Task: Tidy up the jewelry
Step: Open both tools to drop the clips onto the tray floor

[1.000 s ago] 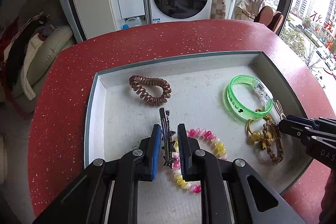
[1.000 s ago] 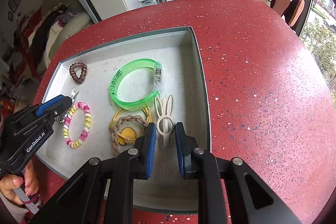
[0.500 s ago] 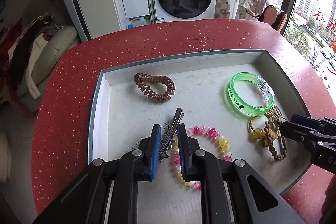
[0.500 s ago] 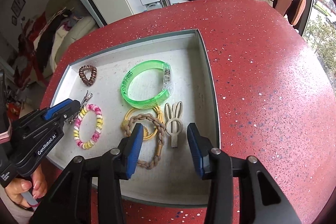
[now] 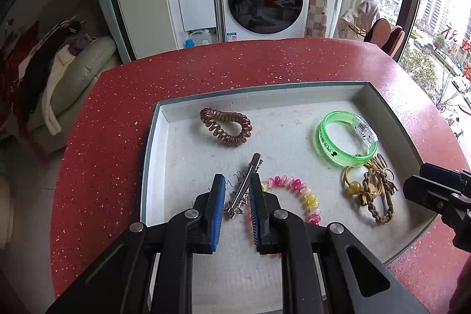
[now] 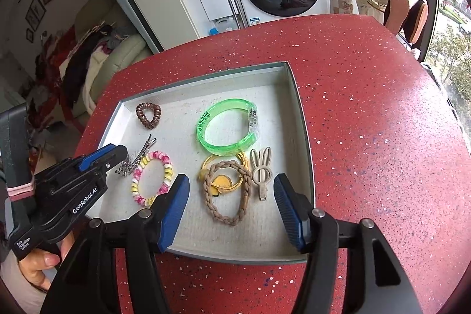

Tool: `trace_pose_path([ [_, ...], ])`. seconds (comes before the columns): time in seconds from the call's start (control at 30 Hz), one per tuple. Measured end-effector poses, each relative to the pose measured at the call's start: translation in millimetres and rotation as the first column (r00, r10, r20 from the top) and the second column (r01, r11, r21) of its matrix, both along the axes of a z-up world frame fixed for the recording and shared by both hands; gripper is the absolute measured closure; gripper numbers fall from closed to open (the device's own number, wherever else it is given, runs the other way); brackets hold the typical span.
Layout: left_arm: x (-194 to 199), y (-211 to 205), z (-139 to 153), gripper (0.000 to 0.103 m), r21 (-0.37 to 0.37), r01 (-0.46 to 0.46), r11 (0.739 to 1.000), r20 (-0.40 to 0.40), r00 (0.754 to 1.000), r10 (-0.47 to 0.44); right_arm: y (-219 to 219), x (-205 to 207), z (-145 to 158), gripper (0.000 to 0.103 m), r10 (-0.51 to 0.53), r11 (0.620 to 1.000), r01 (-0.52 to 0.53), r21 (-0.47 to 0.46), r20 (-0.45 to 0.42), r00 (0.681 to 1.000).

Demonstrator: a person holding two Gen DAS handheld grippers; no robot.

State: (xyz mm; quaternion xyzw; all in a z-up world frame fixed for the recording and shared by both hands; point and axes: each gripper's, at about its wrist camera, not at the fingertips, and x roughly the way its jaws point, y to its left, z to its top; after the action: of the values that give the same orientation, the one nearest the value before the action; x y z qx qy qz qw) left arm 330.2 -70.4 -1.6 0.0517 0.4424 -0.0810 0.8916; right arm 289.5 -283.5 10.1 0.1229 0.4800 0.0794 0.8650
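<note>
Red speckled table [image 6: 368, 137] carries a shallow grey tray [image 6: 303, 119] w/ all jewelry inside. Right gripper [image 6: 232, 208] hangs over near edge of the tray, jaws wide apart, holding nothing. Left gripper [image 5: 237, 202] is at left side of tray, jaws a bit apart around silver hair clip [image 5: 244, 184], which lies tilted; can't tell if pads touch it. Green bangle [image 6: 228, 127] near right wall, braided tie [image 6: 226, 190] and beige bunny clip [image 6: 261, 169] below it, pink-yellow coil bracelet [image 6: 151, 178] just beside the clip, brown coil tie [image 6: 148, 115] at far left corner.

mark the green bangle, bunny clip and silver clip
green bangle [image 6: 228, 147]: right wrist view, on its near rim.
bunny clip [image 6: 260, 171]: right wrist view, on its body below the ears.
silver clip [image 5: 245, 183]: left wrist view, mid-shaft.
</note>
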Motion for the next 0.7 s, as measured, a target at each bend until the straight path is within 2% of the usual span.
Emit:
trace_pose_path([
  [0.3,-9,8,9,0.068,-0.014,-0.011,1.0,0.018,1.0,0.011,5,-7,4,0.029,0.003,1.0,-0.003,-0.012,0.01,1.0],
  [0.33,-10,8,9,0.058,-0.014,-0.01,1.0,0.017,1.0,0.011,6,-8,5,0.029,0.006,1.0,-0.005,-0.015,0.012,1.0],
  [0.37,-11,9,10,0.012,-0.013,-0.013,1.0,0.016,1.0,0.013,8,-9,6,0.029,0.008,1.0,-0.008,-0.02,0.014,1.0],
  [0.4,-13,10,11,0.0,-0.017,-0.023,1.0,0.026,0.999,0.023,9,-9,7,0.029,0.01,1.0,-0.009,-0.024,0.016,1.0],
  [0.47,-22,14,18,0.0,-0.031,-0.026,0.999,0.083,0.996,0.029,10,-11,9,0.028,0.011,0.999,-0.01,-0.033,0.022,1.0],
  [0.63,-29,17,25,0.0,-0.017,-0.027,0.999,0.083,0.996,0.028,12,-18,15,0.019,-0.005,0.997,0.008,-0.074,0.044,0.999],
  [0.7,-32,20,25,0.0,-0.018,-0.036,0.999,0.077,0.996,0.037,14,-23,18,0.019,-0.01,0.995,0.016,-0.097,0.064,0.998],
])
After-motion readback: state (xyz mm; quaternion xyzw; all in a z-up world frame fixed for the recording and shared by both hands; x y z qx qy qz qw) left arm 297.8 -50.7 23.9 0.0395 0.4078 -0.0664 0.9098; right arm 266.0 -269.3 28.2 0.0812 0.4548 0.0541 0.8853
